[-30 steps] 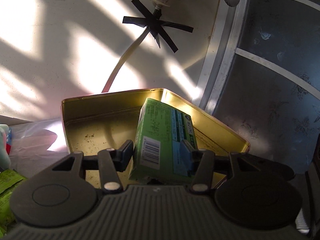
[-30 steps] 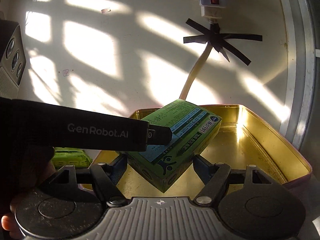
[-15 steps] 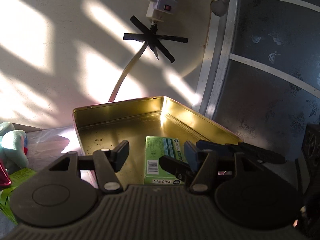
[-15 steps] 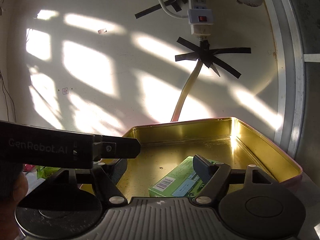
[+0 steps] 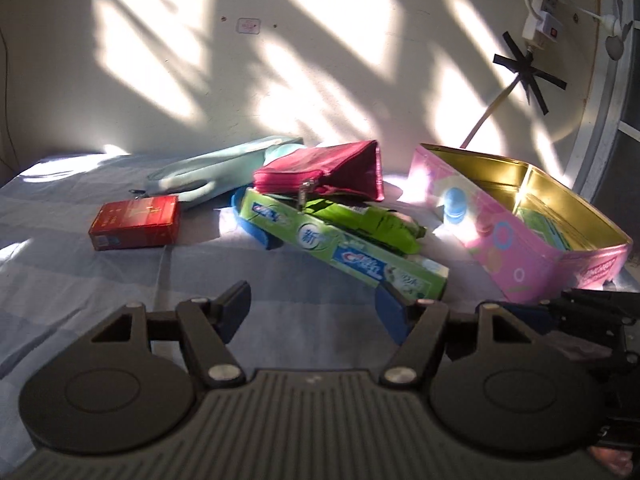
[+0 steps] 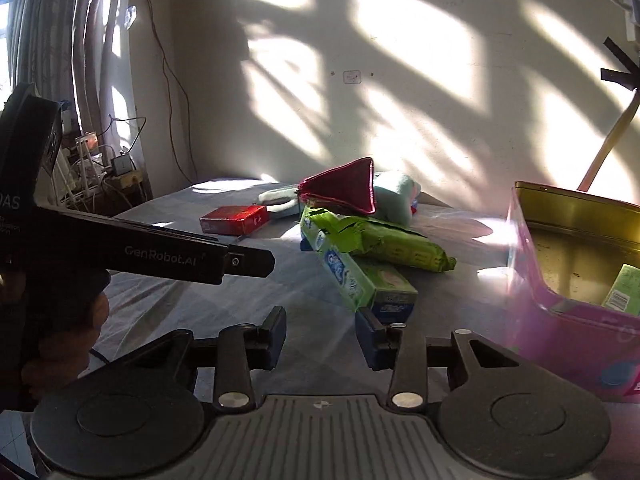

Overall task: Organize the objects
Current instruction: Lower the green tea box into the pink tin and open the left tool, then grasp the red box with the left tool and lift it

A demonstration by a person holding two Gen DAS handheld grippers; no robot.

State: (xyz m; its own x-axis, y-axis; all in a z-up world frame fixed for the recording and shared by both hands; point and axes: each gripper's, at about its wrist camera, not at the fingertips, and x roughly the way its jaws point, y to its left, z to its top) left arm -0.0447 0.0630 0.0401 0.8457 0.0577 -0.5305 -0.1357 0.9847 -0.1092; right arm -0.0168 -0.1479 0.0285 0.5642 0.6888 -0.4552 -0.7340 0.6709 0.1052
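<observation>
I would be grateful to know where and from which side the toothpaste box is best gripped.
Probably at the free near end of the toothpaste box, across its narrow width, coming from the front. It is a long slim carton lying flat, and that end juts out clear, while a green packet and the red pouch lie over its far half. Both grippers are open and empty.

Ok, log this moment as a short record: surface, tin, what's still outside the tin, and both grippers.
surface: blue cloth
tin: pink outside, gold inside, open, holds a green box
outside the tin: red box, toothpaste box, green packet, magenta pouch, pale teal pouch
pile: magenta pouch lies on the green packet and toothpaste box
left gripper: jaws apart, just been opening, nothing between them
right gripper: jaws apart, just been closing, nothing between them
</observation>
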